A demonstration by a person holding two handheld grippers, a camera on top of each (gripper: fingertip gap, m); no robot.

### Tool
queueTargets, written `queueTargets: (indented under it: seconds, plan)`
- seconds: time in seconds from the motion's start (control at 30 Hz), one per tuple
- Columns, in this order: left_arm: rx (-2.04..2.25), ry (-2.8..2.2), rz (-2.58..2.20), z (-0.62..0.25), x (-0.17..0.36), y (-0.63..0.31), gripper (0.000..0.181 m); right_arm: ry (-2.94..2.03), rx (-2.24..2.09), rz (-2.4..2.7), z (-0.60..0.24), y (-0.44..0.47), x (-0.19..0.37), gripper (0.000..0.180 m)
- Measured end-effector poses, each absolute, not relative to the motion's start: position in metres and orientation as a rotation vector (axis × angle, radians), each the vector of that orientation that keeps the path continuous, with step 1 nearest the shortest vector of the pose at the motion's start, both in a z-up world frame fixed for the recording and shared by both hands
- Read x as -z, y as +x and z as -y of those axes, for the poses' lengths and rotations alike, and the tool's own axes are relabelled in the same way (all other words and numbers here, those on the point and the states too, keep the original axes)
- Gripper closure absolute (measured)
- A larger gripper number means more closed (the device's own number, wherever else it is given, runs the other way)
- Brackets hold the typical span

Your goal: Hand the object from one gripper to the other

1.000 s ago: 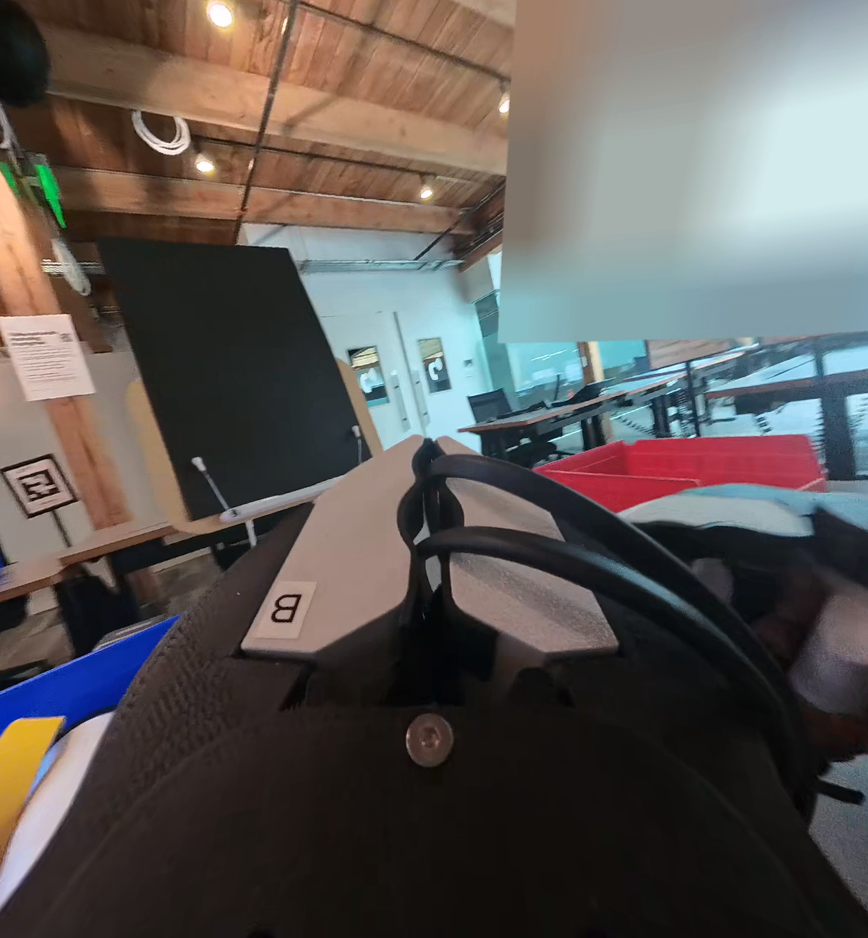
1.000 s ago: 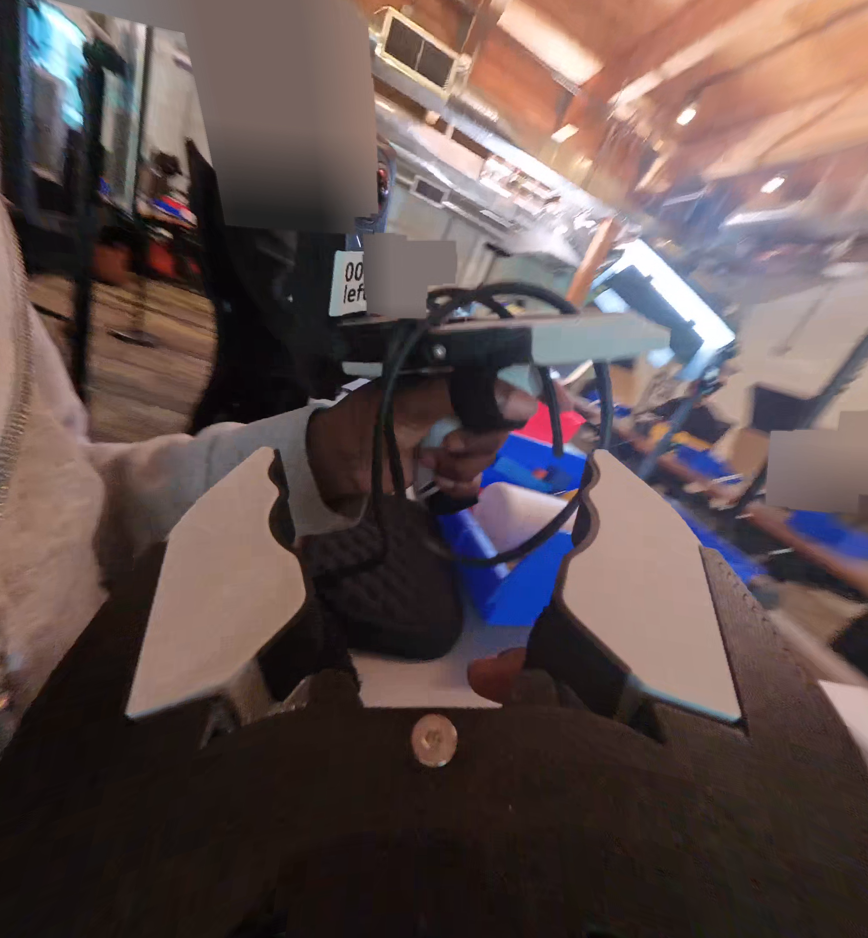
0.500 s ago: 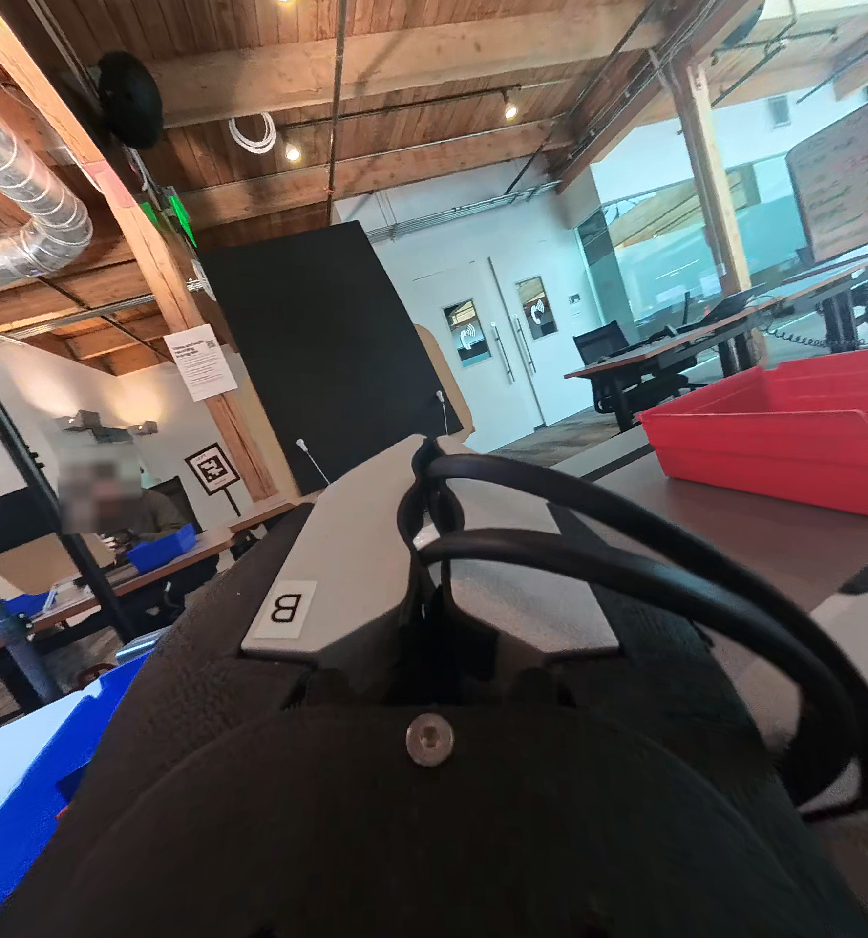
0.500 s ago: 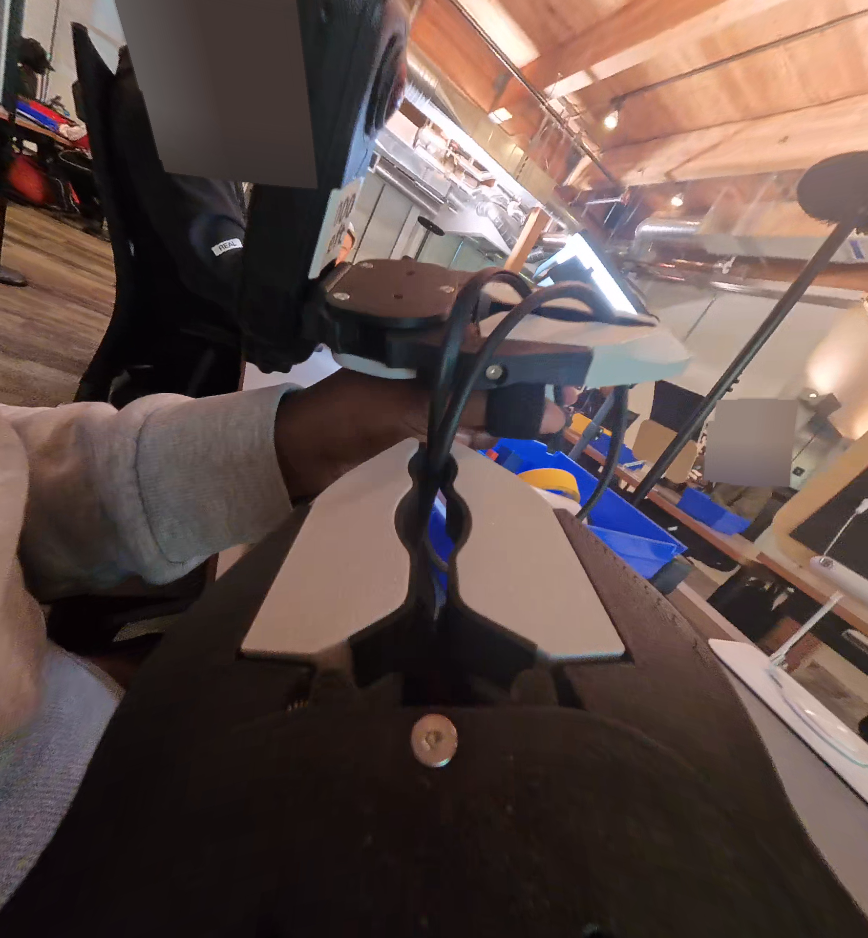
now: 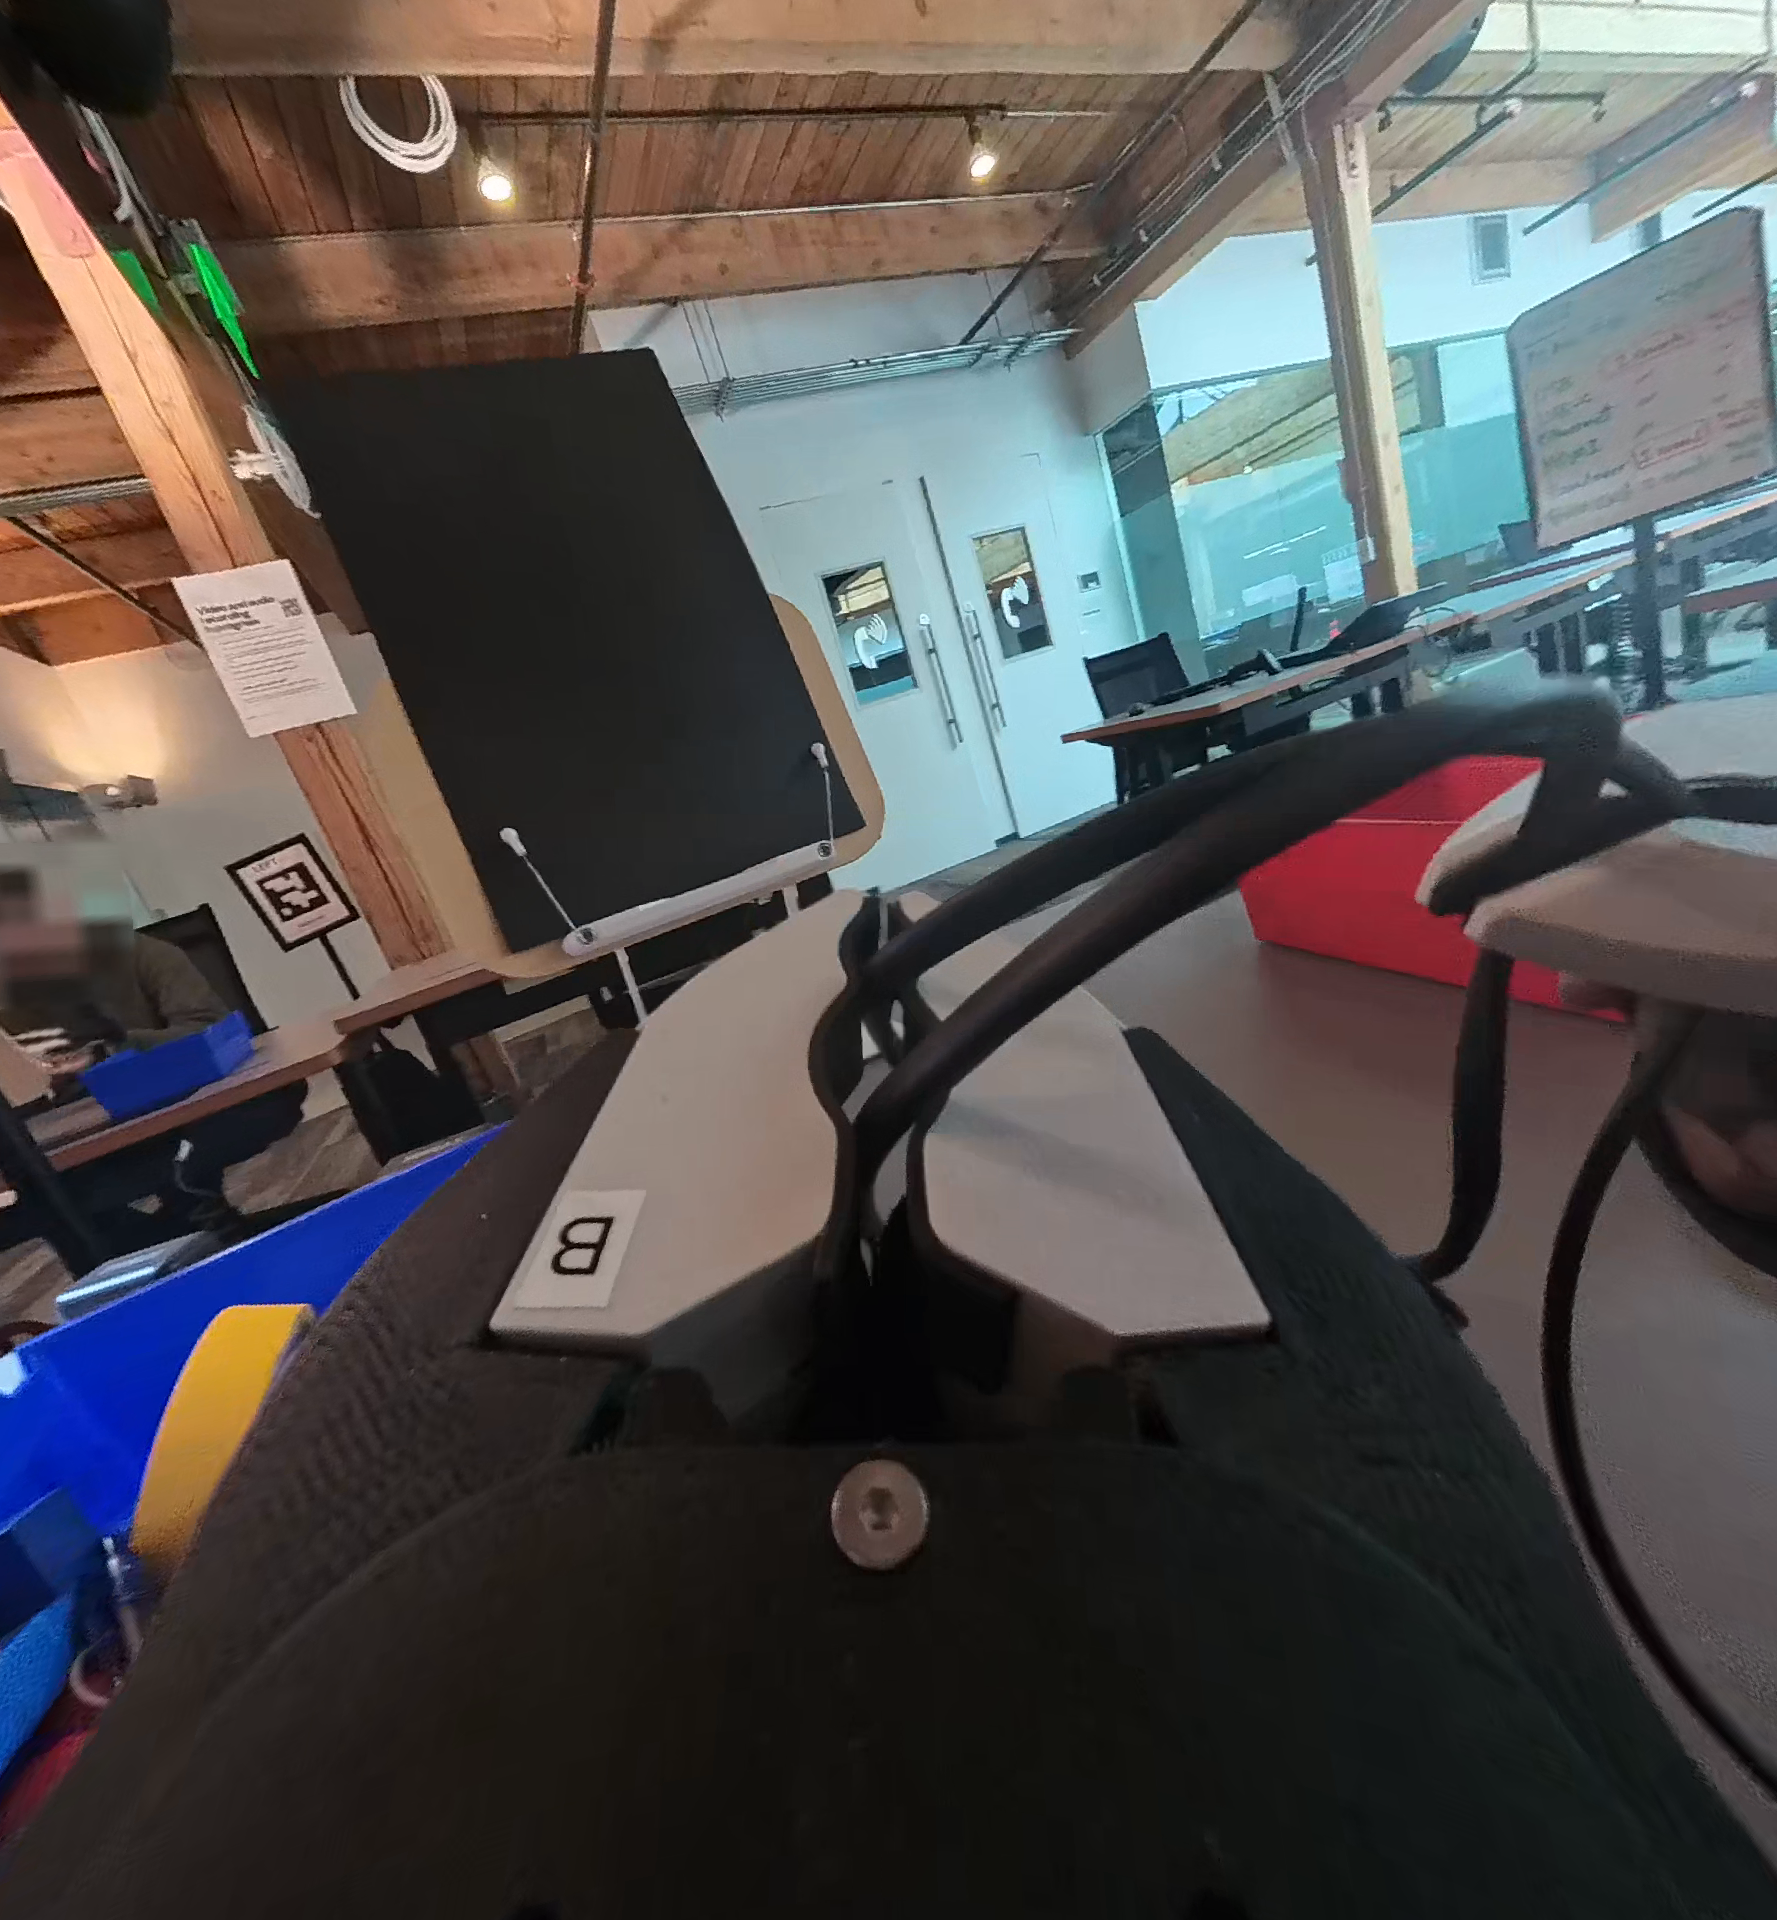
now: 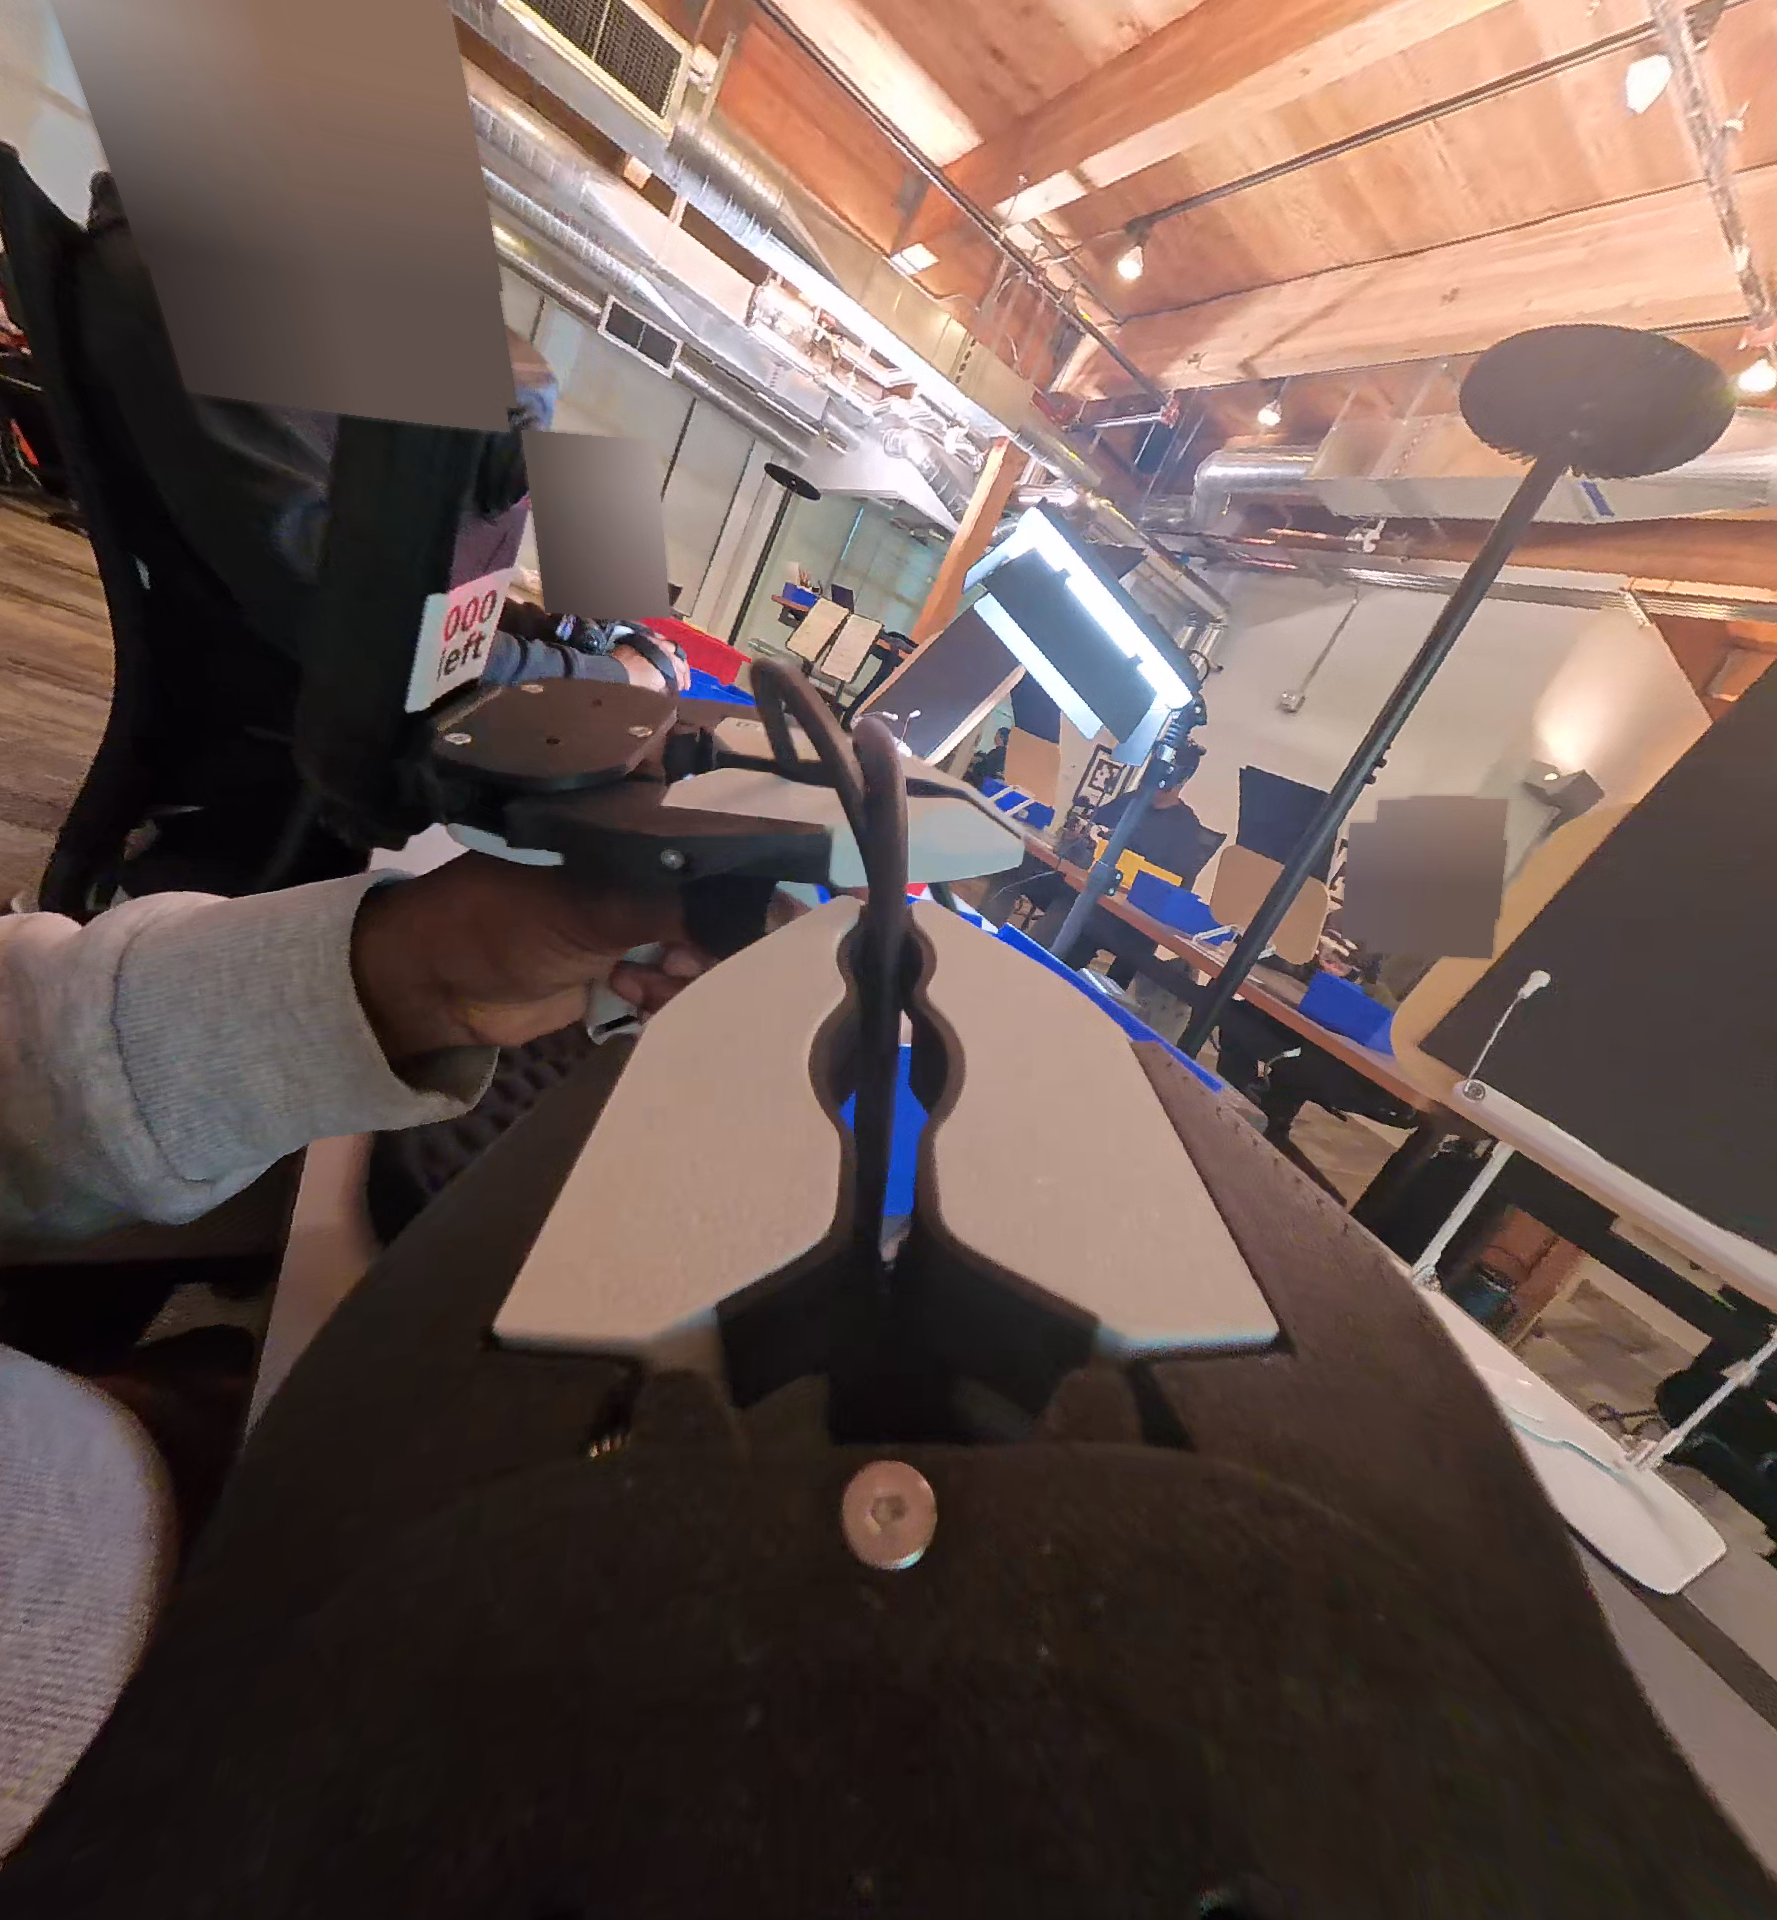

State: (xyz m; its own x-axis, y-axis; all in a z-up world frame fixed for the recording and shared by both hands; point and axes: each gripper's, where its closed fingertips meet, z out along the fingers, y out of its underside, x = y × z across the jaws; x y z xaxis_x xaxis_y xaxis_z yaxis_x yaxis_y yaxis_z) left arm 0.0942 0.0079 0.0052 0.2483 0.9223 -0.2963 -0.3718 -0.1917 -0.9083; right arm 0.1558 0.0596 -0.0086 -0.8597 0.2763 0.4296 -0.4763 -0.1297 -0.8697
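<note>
Right gripper (image 6: 889,940) now nearer the left gripper (image 5: 879,920), both jaws tight on black cable (image 5: 1123,842).

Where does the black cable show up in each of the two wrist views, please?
Left wrist view: the black cable arcs from the closed left tool at centre to the right tool at the right edge.
Right wrist view: it rises at centre from the closed right tool.
Shared landmark: the blue bin.

Matte black textured bodies on left gripper (image 5: 879,1023) and right gripper (image 6: 889,1023). Flat grey fingers (image 5: 718,1122), notched inner edges. One silver hex screw (image 6: 889,1527) per body. White lettered sticker (image 5: 577,1247) on left. Light grey ribbed sleeve (image 6: 136,1049).
</note>
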Motion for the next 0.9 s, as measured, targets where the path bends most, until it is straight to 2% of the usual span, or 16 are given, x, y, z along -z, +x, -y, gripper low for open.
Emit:
queueTargets:
  seconds: [0.03, 0.17, 0.33, 0.53, 0.9]
  plan:
    - [-1.275, -1.258, 0.599, -0.01, -0.003, 0.094, 0.178, 0.214, -2.042, 1.661, -0.062, 0.154, 0.007, 0.175]
    - [-1.1, -1.275, 0.525, -0.024, 0.005, 0.099, 0.173, 0.179, -2.046, 1.657, -0.071, 0.147, 0.002, 0.175]
    - [-0.762, -1.281, 0.403, -0.037, 0.018, 0.115, 0.15, 0.149, -2.042, 1.674, -0.084, 0.139, -0.006, 0.175]
    - [-0.512, -1.222, 0.352, -0.026, 0.03, 0.121, 0.135, 0.103, -1.968, 1.673, -0.106, 0.117, -0.026, 0.176]
    - [-0.574, -1.185, 0.36, -0.023, 0.04, 0.111, 0.132, 0.008, -1.785, 1.55, -0.178, 0.038, -0.154, 0.175]
